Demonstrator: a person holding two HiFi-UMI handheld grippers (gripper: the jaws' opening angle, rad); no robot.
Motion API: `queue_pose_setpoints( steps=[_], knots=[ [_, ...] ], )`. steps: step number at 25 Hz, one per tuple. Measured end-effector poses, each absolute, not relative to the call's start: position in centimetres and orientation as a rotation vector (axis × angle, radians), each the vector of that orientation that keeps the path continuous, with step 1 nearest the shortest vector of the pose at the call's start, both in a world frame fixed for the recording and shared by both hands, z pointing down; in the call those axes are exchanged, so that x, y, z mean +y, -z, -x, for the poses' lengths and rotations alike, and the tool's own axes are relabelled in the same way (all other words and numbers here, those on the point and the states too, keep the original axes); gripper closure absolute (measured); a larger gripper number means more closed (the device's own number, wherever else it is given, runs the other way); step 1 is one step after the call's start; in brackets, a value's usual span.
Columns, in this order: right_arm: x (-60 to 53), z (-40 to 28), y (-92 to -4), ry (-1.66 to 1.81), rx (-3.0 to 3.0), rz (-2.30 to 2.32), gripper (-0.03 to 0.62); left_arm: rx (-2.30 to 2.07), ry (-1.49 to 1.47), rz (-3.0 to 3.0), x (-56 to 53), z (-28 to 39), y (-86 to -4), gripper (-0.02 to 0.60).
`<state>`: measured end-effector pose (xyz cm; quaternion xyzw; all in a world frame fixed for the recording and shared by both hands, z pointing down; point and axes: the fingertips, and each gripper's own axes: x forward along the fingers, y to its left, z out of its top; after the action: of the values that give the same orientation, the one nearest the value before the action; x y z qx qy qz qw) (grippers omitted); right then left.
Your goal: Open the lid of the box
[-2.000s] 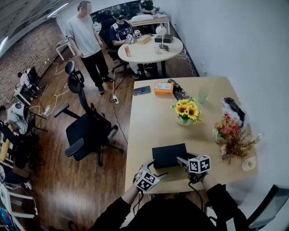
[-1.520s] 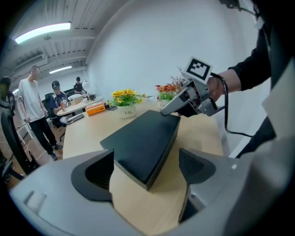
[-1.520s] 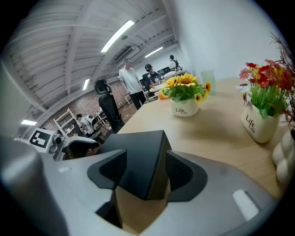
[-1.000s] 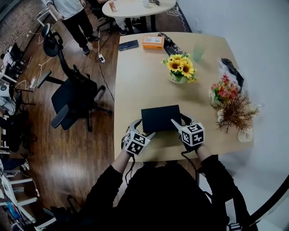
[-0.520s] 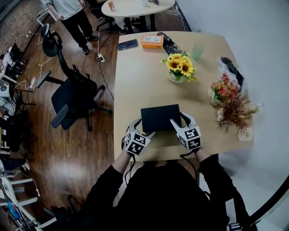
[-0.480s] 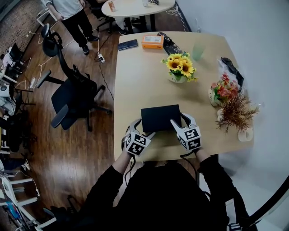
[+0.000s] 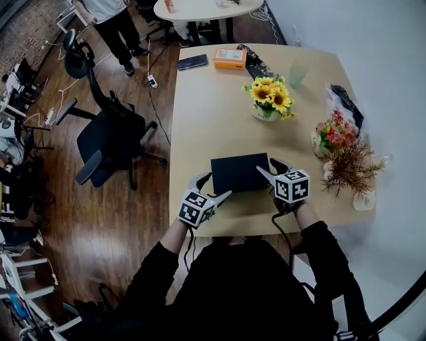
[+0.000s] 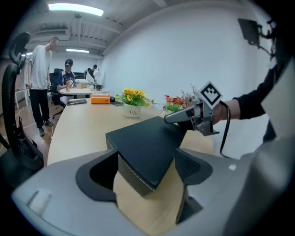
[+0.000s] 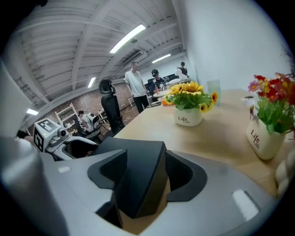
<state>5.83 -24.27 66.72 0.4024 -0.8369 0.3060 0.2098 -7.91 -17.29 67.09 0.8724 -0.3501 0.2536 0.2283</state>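
Black box [image 7: 239,172] unmoved; right gripper [image 7: 269,168] jaws opening.

— How many boxes are on the bench [image 7: 200,126]?
— Two. One black box [image 7: 239,173] and, far beyond it, one orange box [image 7: 229,58].
— Flowers?
— Three bunches, all to the right of the black box: one of sunflowers [image 7: 269,96], one of red flowers [image 7: 331,131] and one dried brown bunch [image 7: 351,170].
— Smaller things?
— One green cup [image 7: 297,74] and one dark phone [image 7: 193,62], both far beyond the black box.
— And off the bench?
— Two black office chairs [image 7: 110,136] to the black box's left, one round bench [image 7: 200,8] and three people [image 8: 41,69] beyond it.
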Motion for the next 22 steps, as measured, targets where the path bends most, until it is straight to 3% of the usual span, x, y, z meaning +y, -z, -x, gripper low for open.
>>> queue_pose_setpoints(
  steps=[3, 17, 22],
  knots=[
    [-24.9, -5.2, -67.5, -0.869, -2.302, -1.058, 0.322, -0.939, -0.785, -2.423, -17.7, 7.6, -67.5, 0.204],
    [-24.9, -4.7, -65.6, -0.382, -2.434, -1.094, 0.327, -0.978, -0.77, -2.47, -18.0, 7.4, -67.3, 0.193],
    [-23.8, -5.2, -63.5, -0.206, -2.459, -1.093, 0.333, -1.074, -0.886, -2.591, -17.3, 7.2, -65.9, 0.201]
  ],
)
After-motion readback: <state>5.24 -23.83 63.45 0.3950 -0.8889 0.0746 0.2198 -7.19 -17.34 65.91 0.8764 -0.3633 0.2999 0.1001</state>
